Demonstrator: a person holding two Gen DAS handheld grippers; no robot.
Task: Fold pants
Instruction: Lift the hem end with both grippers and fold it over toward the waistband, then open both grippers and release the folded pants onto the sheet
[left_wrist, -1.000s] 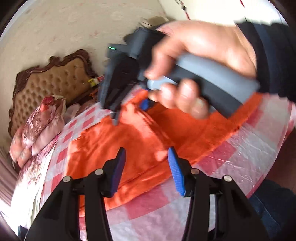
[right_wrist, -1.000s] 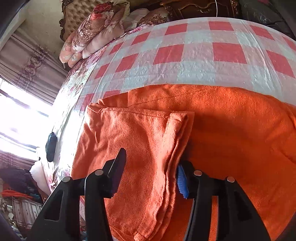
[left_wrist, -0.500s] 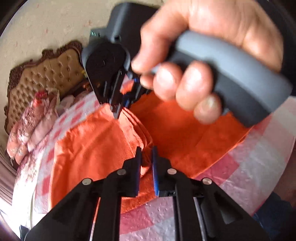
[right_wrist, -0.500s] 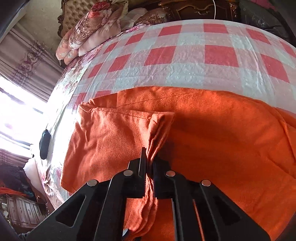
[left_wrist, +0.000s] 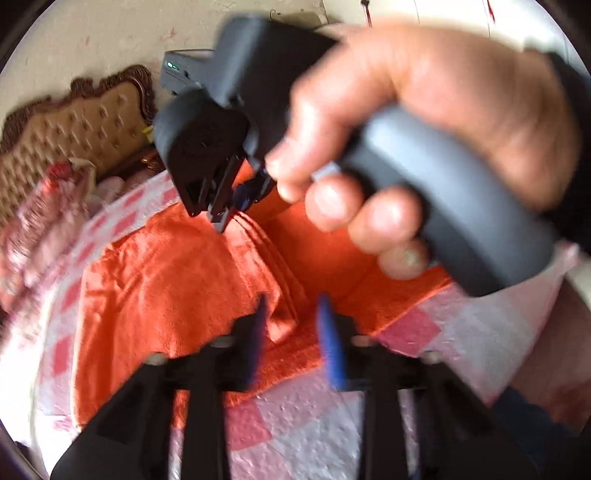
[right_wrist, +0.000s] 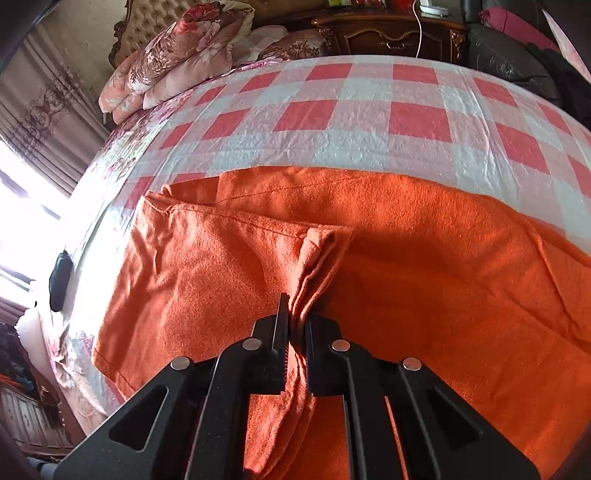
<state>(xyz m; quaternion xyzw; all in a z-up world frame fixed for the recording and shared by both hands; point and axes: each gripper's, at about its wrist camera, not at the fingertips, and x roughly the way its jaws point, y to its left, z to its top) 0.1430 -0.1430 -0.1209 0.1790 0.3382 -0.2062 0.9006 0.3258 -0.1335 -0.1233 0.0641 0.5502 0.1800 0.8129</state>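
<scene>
Pinching a pants (right_wrist: 406, 258) fold, the right gripper (right_wrist: 295, 332) hides its edge; blurred left gripper (left_wrist: 291, 332) is opening.

We saw a tufted headboard (right_wrist: 147, 22) against a pale wall (left_wrist: 92, 33), a carved dark cabinet (right_wrist: 388, 33), and curtains (right_wrist: 40, 125) beside a glaring window (right_wrist: 18, 221).
</scene>
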